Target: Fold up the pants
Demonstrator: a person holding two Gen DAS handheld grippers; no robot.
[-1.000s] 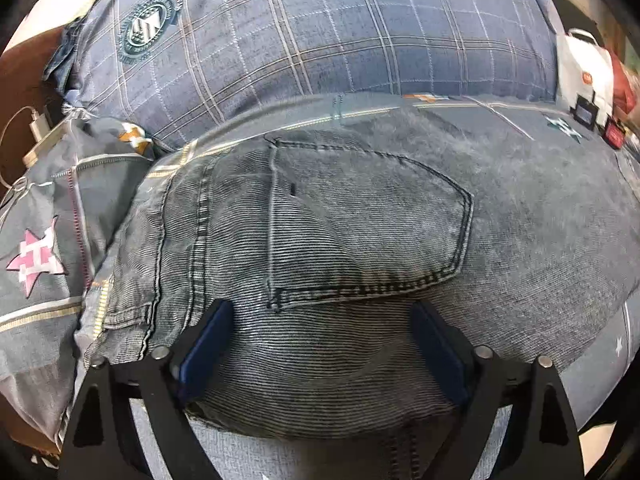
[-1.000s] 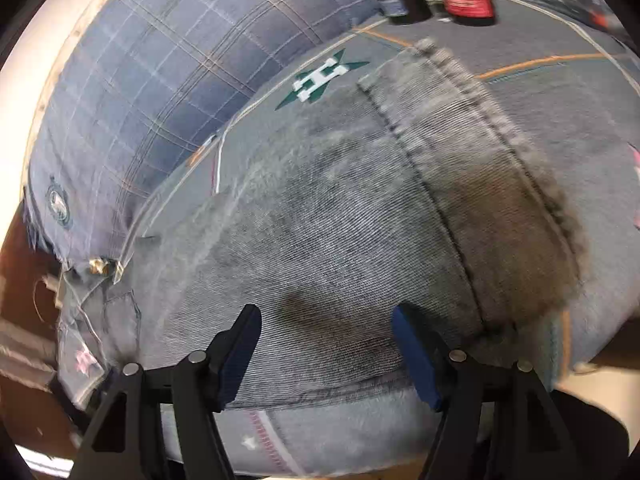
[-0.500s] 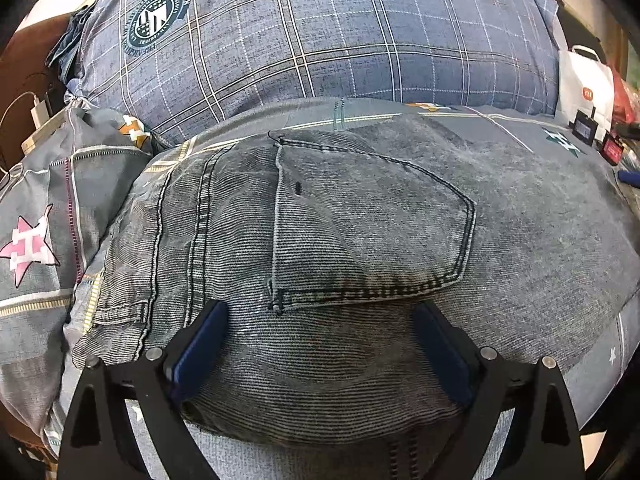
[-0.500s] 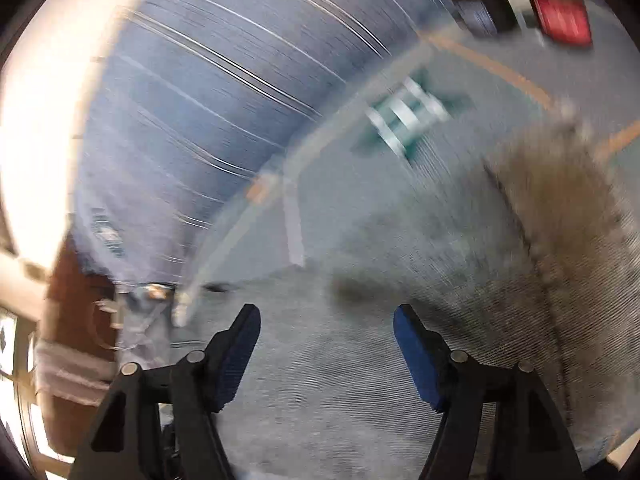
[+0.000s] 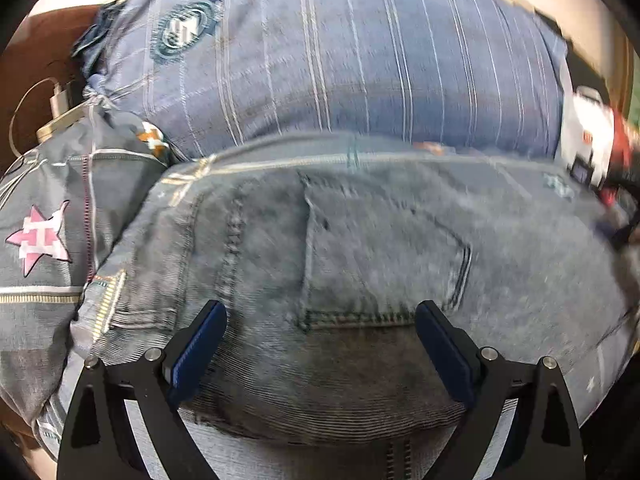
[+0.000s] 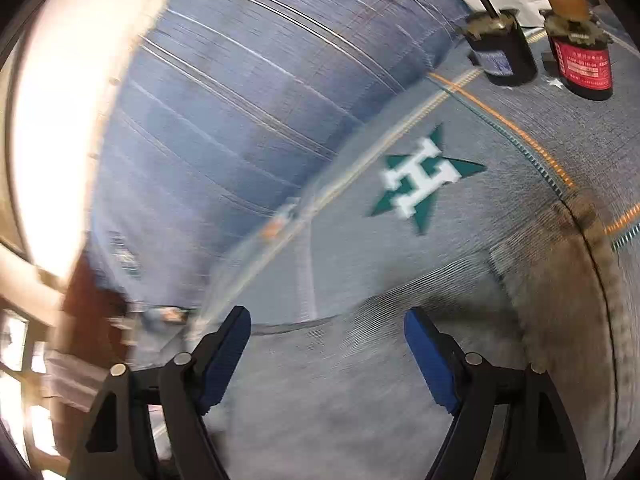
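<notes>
Grey washed jeans [image 5: 360, 264] lie folded on a grey bedspread [image 5: 44, 312], back pocket facing up. My left gripper [image 5: 320, 328] is open and empty, its blue pads just above the jeans below the pocket seam. In the right wrist view the jeans [image 6: 400, 380] fill the lower right, with a dark side seam curving down the right. My right gripper [image 6: 326, 332] is open and empty over the jeans' far edge, facing the bedspread [image 6: 500, 208] with its green star print.
A blue plaid pillow [image 5: 340, 72] lies behind the jeans and also shows in the right wrist view [image 6: 240, 100]. Two dark jars [image 6: 504, 52] stand on the bed at the right. A power bank with cable [image 5: 60, 100] lies at the far left. A white bag [image 5: 588, 132] stands far right.
My right gripper has swung away over the jeans toward their far edge, so more bedspread shows. My left gripper has pulled back slightly. Both stay open.
</notes>
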